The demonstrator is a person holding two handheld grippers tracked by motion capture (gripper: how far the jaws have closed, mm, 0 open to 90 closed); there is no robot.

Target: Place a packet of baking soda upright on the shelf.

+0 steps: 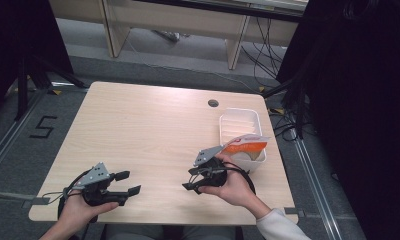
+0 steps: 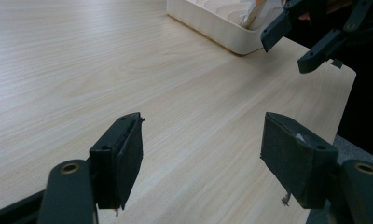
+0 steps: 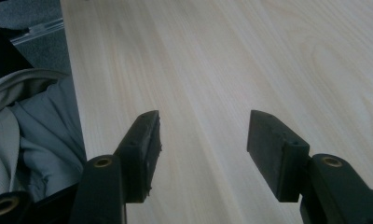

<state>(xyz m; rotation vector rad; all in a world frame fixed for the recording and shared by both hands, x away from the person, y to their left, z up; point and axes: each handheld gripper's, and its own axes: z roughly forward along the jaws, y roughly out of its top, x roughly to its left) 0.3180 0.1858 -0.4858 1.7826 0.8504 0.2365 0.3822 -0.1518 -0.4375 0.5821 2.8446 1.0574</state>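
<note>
We hold the left hand-held gripper [image 1: 128, 182] and right hand-held gripper [image 1: 190, 178] above the worktop [image 1: 148, 125], jaws apart, empty, near the white tray [image 1: 238, 122].

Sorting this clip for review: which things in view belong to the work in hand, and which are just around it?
Part of the work:
left gripper, open
right gripper, open
white tray
orange-and-white packet in the tray

Just around:
wooden table
round hole in the table
floor marking "5"
cables on the floor
</note>
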